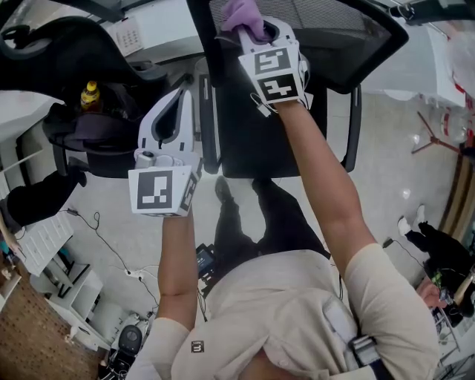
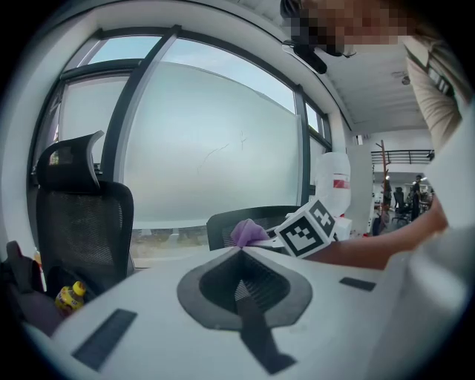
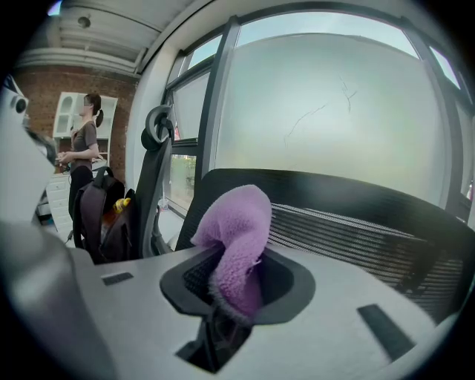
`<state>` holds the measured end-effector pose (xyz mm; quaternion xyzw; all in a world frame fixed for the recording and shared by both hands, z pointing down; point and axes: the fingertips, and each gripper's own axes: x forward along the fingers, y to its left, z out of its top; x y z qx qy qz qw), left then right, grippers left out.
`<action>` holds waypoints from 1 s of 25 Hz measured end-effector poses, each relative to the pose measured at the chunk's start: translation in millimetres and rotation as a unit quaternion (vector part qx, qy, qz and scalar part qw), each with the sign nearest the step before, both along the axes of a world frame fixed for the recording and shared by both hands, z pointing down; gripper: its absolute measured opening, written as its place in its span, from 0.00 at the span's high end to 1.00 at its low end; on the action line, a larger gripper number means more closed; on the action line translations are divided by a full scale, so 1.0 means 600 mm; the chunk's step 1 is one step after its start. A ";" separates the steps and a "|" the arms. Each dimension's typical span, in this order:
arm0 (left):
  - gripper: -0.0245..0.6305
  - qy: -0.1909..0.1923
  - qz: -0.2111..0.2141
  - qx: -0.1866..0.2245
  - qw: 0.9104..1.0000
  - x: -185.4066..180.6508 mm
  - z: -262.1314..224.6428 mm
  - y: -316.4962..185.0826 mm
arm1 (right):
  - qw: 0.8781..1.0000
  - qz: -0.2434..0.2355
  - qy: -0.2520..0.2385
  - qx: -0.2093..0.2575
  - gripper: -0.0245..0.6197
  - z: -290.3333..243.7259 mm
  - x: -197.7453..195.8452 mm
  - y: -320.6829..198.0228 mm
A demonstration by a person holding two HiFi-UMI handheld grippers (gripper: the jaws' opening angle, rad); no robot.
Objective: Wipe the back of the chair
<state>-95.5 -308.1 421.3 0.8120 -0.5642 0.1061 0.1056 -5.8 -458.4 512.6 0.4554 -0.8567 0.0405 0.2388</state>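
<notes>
Right tongs (image 1: pixel 251 28) at top centre of head view, clamped on a purple cloth (image 1: pixel 242 13), which bunches out past the tips so that cloth, not plastic, meets the chair

Cloth sits at the upper rim of the chair back (image 1: pixel 330 26), arm stretched forward to reach it; contact likely but can't confirm

In the right gripper view the purple cloth (image 3: pixel 236 249) fills the middle of the frame, with the mesh chair back (image 3: pixel 364 223) just beyond it, running to the right

Left tongs (image 1: pixel 181 100) at centre left of head view, closed together with nothing between them; they hang back from the chair and lower in frame, probably kept out of the wiping arm's way

In the left gripper view the chair back (image 2: pixel 223 227) is small at centre, well apart from the left tips

Second chair (image 1: pixel 67 52) at upper left isn't touched

Judgement: wiping is at the top edge, most of the mesh below remains to be covered
</notes>
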 end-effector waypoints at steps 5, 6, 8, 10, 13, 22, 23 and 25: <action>0.95 -0.001 0.002 -0.001 1.000 0.005 0.003 -0.001 | 1.000 0.000 -0.001 0.002 0.83 0.000 0.001 0.000; 0.95 -0.001 0.002 -0.001 1.000 0.006 0.004 -0.002 | 1.000 -0.001 -0.001 0.002 0.83 0.000 0.001 0.000; 0.95 -0.001 0.003 -0.001 1.000 0.008 0.004 -0.004 | 1.000 -0.001 0.000 0.002 0.83 0.000 0.003 -0.001; 0.95 -0.002 0.005 -0.001 1.000 0.012 0.004 -0.006 | 1.000 0.003 0.000 0.003 0.83 0.000 0.009 -0.002; 0.95 -0.004 0.012 -0.001 1.000 0.024 0.002 -0.010 | 1.000 0.021 0.002 0.003 0.83 -0.001 0.040 -0.006; 0.95 -0.011 0.062 0.004 0.998 0.124 -0.010 -0.040 | 0.988 0.151 0.005 -0.009 0.83 0.016 0.312 -0.016; 0.95 -0.011 0.069 0.004 0.998 0.139 -0.011 -0.042 | 0.985 0.172 0.007 -0.010 0.83 0.017 0.352 -0.014; 0.95 -0.011 0.081 0.004 0.997 0.167 -0.012 -0.047 | 0.977 0.213 0.011 -0.012 0.83 0.017 0.429 -0.010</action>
